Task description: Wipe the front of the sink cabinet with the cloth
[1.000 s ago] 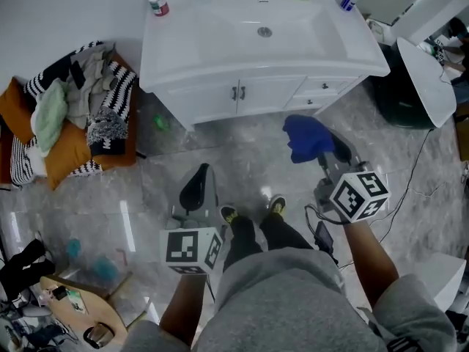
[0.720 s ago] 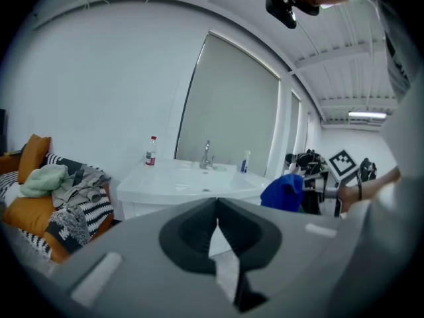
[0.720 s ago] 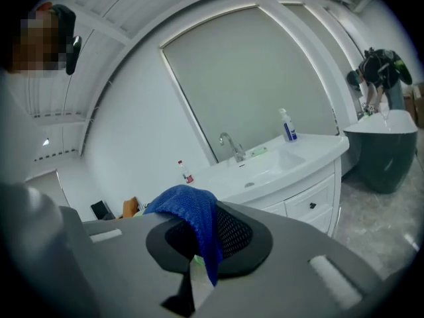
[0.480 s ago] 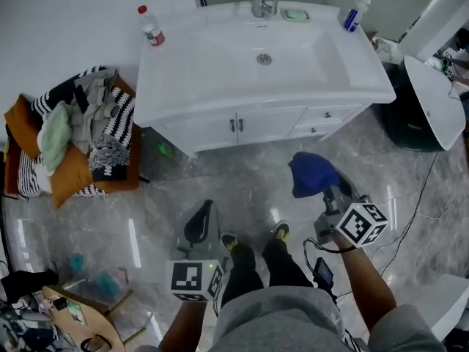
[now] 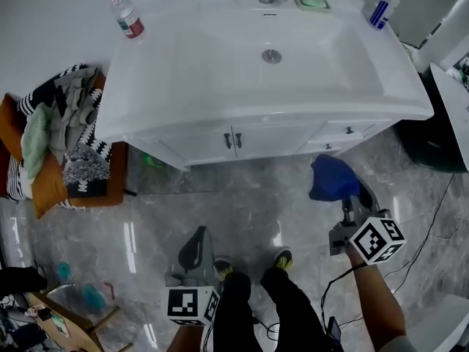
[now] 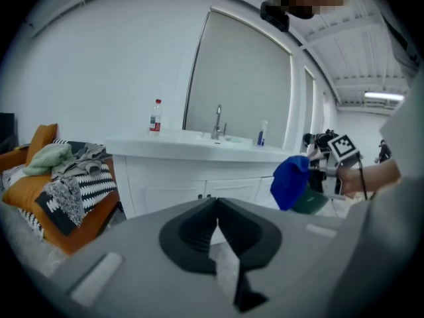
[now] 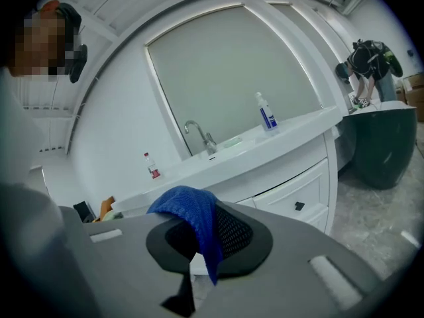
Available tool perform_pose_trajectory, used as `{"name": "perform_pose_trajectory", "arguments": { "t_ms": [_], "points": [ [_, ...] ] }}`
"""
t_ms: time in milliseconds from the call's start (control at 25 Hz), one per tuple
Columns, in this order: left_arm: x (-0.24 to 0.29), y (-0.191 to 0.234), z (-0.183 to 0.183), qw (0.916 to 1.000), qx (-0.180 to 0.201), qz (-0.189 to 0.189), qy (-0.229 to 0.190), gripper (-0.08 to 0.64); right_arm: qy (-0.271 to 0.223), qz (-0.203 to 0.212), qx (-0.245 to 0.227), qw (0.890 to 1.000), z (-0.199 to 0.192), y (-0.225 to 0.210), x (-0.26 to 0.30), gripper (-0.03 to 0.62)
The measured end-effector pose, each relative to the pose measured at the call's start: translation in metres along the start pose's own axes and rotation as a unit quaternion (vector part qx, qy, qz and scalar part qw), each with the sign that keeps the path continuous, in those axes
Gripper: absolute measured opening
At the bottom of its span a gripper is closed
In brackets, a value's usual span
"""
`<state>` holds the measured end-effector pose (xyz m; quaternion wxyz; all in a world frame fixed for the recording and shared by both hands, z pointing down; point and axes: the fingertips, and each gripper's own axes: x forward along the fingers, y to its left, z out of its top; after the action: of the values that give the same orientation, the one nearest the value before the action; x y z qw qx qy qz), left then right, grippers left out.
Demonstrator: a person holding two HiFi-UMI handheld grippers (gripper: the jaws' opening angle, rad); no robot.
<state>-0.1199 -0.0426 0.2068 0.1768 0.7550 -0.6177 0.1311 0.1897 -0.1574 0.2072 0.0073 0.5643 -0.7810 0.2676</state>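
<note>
From the head view, the right gripper (image 5: 350,199) holds the blue cloth (image 5: 331,177) short of the cabinet front (image 5: 271,139), not touching it. In its own view, the left gripper (image 6: 215,230) is pressed together on nothing. The right gripper view shows the jaws pinching a single fold, which could slip free under wiping pressure.

cloth (image 5: 331,178) blue | sink cabinet (image 5: 265,139) white | floor (image 5: 220,204) grey marble
</note>
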Motion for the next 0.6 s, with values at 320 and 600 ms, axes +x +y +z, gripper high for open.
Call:
{"name": "perform_pose_trajectory", "arguments": {
  "t_ms": [320,600],
  "points": [
    [0.072,0.038,-0.089,0.9993,0.0,0.026,-0.028,0.011,-0.07,0.0,-0.055,0.996,-0.018,-0.043,0.073,0.023],
    [0.135,0.066,-0.171,0.9982,0.001,0.035,-0.048,0.011,-0.155,-0.067,-0.077,0.983,-0.037,-0.101,0.116,0.023]
  ]
}}
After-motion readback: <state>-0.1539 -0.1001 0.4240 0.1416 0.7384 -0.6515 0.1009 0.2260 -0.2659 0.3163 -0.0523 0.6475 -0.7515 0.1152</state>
